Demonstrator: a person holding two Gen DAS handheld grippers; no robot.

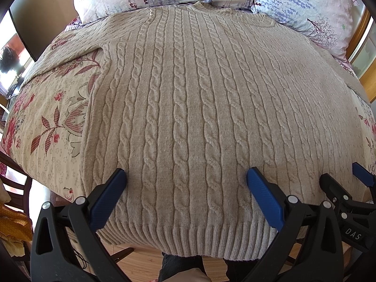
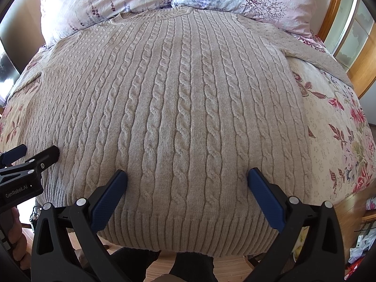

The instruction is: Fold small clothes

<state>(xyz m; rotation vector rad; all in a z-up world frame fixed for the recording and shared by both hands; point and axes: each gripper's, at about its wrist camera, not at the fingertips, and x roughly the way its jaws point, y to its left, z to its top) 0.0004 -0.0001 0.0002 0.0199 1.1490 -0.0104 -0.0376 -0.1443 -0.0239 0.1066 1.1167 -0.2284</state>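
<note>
- While the cable-knit sweater (image 1: 188,108) lies flat, unfolded, left gripper (image 1: 186,178) and right gripper (image 2: 187,178) hover with fingers apart.
- Next, probably: grasp a side edge or sleeve.

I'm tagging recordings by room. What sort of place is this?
Probably a bedroom: the sweater lies on a bed's floral cover with two pillows behind it.

Only two bits of text here: "DAS" in white letters on the right gripper (image 1: 347,176) body, and "GenRobot.AI" printed on the left gripper (image 2: 35,151) body.
</note>
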